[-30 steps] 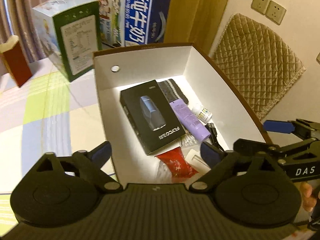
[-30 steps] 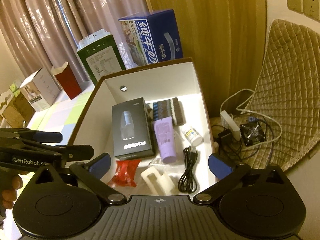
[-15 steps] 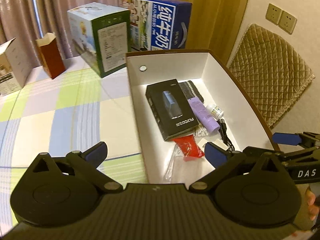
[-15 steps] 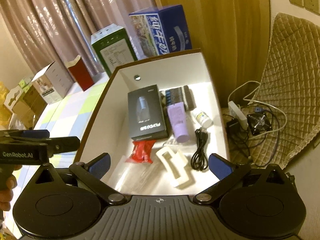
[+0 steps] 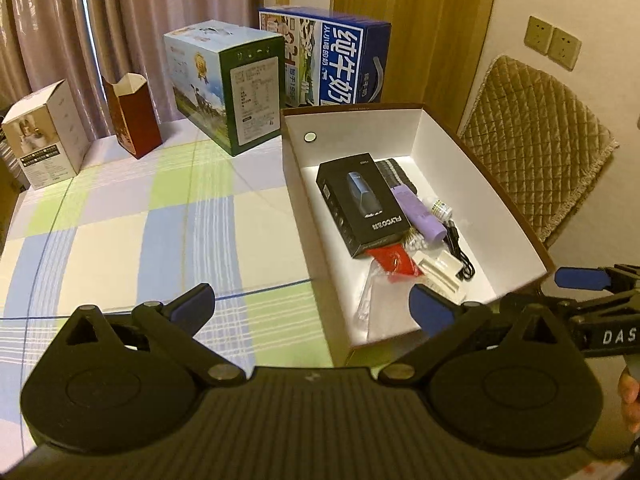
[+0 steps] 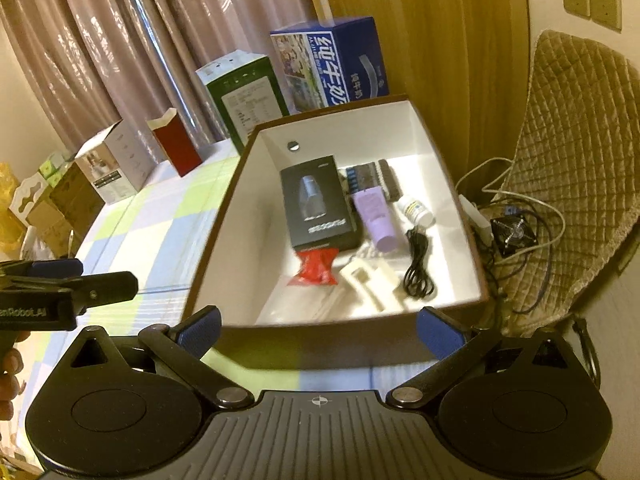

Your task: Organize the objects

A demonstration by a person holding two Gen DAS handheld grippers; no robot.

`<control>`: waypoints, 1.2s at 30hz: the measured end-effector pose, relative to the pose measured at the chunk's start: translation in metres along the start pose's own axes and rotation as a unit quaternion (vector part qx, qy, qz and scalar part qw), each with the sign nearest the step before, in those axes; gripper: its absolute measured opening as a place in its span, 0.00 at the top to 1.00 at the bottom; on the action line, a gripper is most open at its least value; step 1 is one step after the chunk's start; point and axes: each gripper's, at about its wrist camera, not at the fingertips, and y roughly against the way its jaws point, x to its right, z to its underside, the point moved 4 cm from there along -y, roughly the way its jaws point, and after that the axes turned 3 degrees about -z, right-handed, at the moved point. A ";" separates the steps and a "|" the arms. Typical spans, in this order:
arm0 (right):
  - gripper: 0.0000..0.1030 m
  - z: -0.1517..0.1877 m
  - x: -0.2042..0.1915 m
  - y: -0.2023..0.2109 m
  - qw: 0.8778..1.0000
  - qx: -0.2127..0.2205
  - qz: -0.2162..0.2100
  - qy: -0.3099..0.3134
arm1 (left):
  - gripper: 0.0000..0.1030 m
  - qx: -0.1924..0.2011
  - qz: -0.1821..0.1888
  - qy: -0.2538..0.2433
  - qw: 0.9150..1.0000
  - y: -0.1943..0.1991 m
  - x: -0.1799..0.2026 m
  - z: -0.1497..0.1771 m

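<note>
A blue milk carton with white Chinese lettering [image 5: 336, 68] and a green-sided printed carton [image 5: 230, 88] stand side by side on the pastel checked tablecloth [image 5: 132, 232]. A quilted tan chair cover [image 6: 580, 152] hangs near pink curtains [image 6: 100, 52]. A small black fan [image 6: 514, 234] sits among tangled cables.

My pads [image 5: 192, 305] blue. Cloth [image 5: 132, 216] checked green, blue, white. Tray [image 6: 224, 256] white inside, brown outside. Tube [image 6: 378, 216] lilac; packet [image 6: 316, 266] red.

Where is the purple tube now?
In both views the purple tube lies inside the open box, between the black package and the small white bottle.
</note>
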 end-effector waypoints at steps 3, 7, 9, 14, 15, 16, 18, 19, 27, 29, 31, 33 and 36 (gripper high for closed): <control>0.02 0.011 -0.019 0.006 1.000 -0.001 0.000 0.004 | 0.01 0.005 0.003 0.004 1.000 0.017 -0.015 0.011; 0.02 0.028 -0.044 0.013 1.000 0.000 0.000 0.008 | 0.01 0.010 -0.002 0.010 1.000 0.040 -0.035 0.029; 0.02 0.036 -0.056 0.016 1.000 0.000 0.001 0.008 | 0.01 0.011 -0.001 0.012 1.000 0.050 -0.045 0.038; 0.02 0.055 -0.082 0.022 1.000 0.000 0.001 0.012 | 0.01 0.009 0.001 0.024 1.000 0.073 -0.067 0.061; 0.02 0.058 -0.086 0.024 1.000 0.000 0.001 0.012 | 0.01 0.007 0.001 0.027 1.000 0.076 -0.071 0.065; 0.02 0.062 -0.091 0.025 1.000 0.000 0.001 0.012 | 0.01 0.006 0.001 0.029 1.000 0.080 -0.075 0.070; 0.02 0.069 -0.100 0.027 1.000 -0.001 0.000 0.012 | 0.01 0.005 0.002 0.032 0.999 0.088 -0.082 0.077; 0.02 0.072 -0.104 0.028 1.000 -0.002 -0.001 0.012 | 0.01 0.003 0.003 0.033 0.999 0.091 -0.085 0.081; 0.02 0.098 -0.135 0.029 1.000 -0.017 -0.007 0.026 | 0.01 -0.010 0.004 0.047 0.999 0.112 -0.109 0.114; 0.02 0.102 -0.142 0.029 0.999 -0.019 -0.010 0.030 | 0.01 -0.012 0.001 0.049 0.999 0.116 -0.115 0.121; 0.02 0.106 -0.148 0.030 0.999 -0.020 -0.011 0.036 | 0.01 -0.014 -0.001 0.054 0.998 0.120 -0.120 0.128; 0.02 0.111 -0.154 0.030 0.999 -0.022 -0.013 0.041 | 0.01 -0.015 -0.004 0.058 0.998 0.124 -0.125 0.134; 0.02 0.115 -0.161 0.031 0.999 -0.024 -0.016 0.044 | 0.01 -0.014 -0.007 0.062 0.998 0.130 -0.131 0.141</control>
